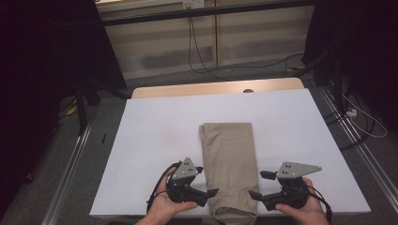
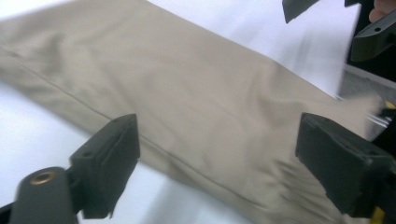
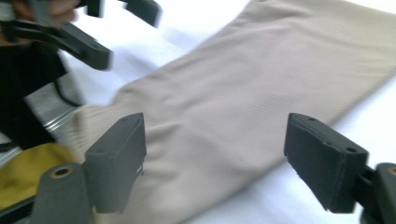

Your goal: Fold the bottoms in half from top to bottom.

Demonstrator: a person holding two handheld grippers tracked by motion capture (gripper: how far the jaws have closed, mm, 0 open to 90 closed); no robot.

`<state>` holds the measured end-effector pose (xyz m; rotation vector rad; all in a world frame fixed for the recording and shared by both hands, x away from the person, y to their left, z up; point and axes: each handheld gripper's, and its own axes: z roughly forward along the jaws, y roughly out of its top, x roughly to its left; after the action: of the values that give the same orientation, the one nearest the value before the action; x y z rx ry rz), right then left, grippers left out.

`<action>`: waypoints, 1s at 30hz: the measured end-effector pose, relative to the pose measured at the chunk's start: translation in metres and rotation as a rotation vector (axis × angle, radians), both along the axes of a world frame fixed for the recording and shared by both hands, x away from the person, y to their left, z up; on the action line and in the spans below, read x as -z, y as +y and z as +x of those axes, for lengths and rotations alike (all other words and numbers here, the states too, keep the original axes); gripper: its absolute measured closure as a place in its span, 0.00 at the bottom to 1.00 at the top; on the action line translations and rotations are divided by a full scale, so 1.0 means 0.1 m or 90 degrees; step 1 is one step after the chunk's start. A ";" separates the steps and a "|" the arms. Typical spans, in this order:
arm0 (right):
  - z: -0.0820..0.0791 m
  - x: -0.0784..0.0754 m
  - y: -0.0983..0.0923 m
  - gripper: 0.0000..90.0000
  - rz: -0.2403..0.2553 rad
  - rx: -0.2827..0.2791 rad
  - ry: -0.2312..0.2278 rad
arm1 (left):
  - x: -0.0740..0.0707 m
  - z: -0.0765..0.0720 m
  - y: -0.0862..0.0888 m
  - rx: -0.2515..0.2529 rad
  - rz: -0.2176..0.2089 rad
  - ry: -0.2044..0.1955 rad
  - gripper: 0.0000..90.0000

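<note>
Your left hand point(image 1: 165, 200) comes in from the bottom edge at about 7 o'clock of the table point(image 1: 155, 126), palm up and cupped under the body of the left gripper point(image 1: 206, 180). That gripper lies nearly level and points toward 3 o'clock, at the left edge of the trousers point(image 1: 228, 159). Its grey plate point(image 1: 186, 168) tilts up and away from you. Its jaws stand spread, one above the other in the high view, with nothing pinched; in the left gripper view the tan cloth point(image 2: 187, 107) lies beyond and between the two black jaws, and neither pad presses on it.

Your right hand point(image 1: 300, 208) enters at about 5 o'clock, fingers wrapped under and behind the right gripper point(image 1: 261, 184). This gripper mirrors the other: it lies level and points toward 9 o'clock, at the right edge of the trousers. Its plate point(image 1: 298, 169) sits almost flat on top. Its jaws are also spread wide and grip nothing; in the right gripper view the cloth point(image 3: 261, 88) runs across behind the open gap, and the left gripper point(image 3: 100, 28) shows at the upper left, blurred.

The two grippers face each other across the near end of the trousers, just beside it on either side.

The trousers lie folded into a long narrow strip down the middle of the table, running from the centre toward 6 o'clock, where the near end hangs over the table's edge between your wrists.
</note>
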<state>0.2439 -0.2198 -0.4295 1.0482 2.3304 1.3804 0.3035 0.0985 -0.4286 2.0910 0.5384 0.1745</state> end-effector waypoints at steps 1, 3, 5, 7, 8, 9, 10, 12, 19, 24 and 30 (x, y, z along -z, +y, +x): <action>0.04 0.00 -0.02 0.25 -0.009 0.013 -0.002 | -0.01 0.05 0.01 -0.009 -0.001 -0.005 0.15; 0.16 0.01 -0.04 0.26 -0.026 0.027 -0.011 | -0.02 0.17 0.01 -0.026 0.011 -0.017 0.13; 0.31 0.01 -0.07 0.31 -0.031 0.035 -0.009 | 0.01 0.32 -0.01 -0.024 0.011 -0.014 0.13; 0.47 0.00 -0.09 0.34 -0.040 0.039 -0.012 | 0.03 0.50 -0.01 -0.036 0.012 0.026 0.16; 0.55 0.00 -0.10 0.32 -0.042 0.037 -0.009 | 0.03 0.56 -0.02 -0.052 0.001 0.019 0.18; 0.64 -0.01 -0.11 0.31 -0.046 0.043 -0.006 | 0.02 0.63 -0.02 -0.060 -0.008 -0.005 0.17; 0.72 -0.01 -0.12 0.32 -0.041 0.049 -0.008 | 0.00 0.71 -0.03 -0.072 -0.013 -0.034 0.17; 0.89 -0.02 -0.14 0.30 -0.043 0.058 -0.026 | -0.02 0.84 -0.06 -0.085 0.001 -0.033 0.17; 1.36 -0.08 -0.10 0.25 -0.031 0.091 -0.016 | -0.01 1.31 -0.07 -0.161 0.009 0.002 0.18; 1.67 -0.08 -0.10 0.24 -0.024 0.108 -0.008 | 0.06 1.60 -0.05 -0.178 0.004 0.016 0.15; 2.06 -0.09 -0.11 0.28 -0.039 0.153 -0.011 | 0.19 1.93 -0.10 -0.213 -0.018 0.043 0.14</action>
<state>0.4499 -0.2305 -0.4202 1.2458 2.1362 1.2151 0.4963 0.0885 -0.4480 1.9726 0.9248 0.2868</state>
